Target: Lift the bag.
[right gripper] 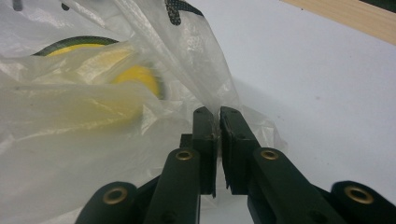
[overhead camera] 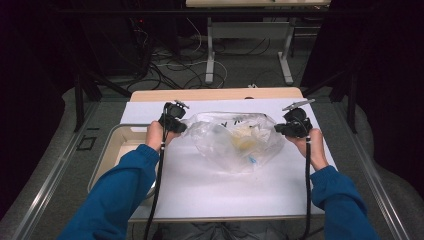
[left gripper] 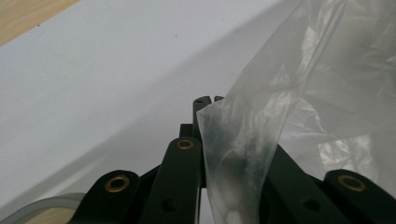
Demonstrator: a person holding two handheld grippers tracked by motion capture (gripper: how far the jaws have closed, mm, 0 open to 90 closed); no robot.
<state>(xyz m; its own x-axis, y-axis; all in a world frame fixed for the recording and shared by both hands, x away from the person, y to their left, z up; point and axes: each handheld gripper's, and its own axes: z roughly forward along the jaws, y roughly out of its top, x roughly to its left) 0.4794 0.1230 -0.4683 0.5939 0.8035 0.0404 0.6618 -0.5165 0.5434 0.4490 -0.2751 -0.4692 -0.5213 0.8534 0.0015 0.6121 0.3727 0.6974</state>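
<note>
1. Left tongs (overhead camera: 178, 120): jaws closed on the left edge of the clear plastic bag (overhead camera: 234, 140). In the left gripper view the film (left gripper: 299, 116) is drawn in between the two black jaws and drapes over the right one. Pinching only the edge keeps the contents untouched.

2. Right tongs (overhead camera: 281, 129): jaws closed on the bag's right edge. In the right gripper view a thin fold of film (right gripper: 217, 116) sits in the narrow slit between the jaw tips. Grip is on film alone, not on what lies inside.

3. Both hands hold opposite sides, so the bag is spread wide between them. Judgement: this keeps the mouth or body taut and stops it folding on itself.

4. Bag position: low over the middle of the white sheet (overhead camera: 210, 185), its belly resting on or just above it; contact cannot be told for sure.

5. Contents: something yellow (right gripper: 135, 77) with a dark rim, and a pale crumpled piece (right gripper: 70, 112) in front of it; not identifiable further.

6. Surroundings: the white sheet covers the bench (overhead camera: 215, 94). A shallow tray (overhead camera: 112, 145) sits at the bench's left, under the left forearm (overhead camera: 117, 195).
</note>
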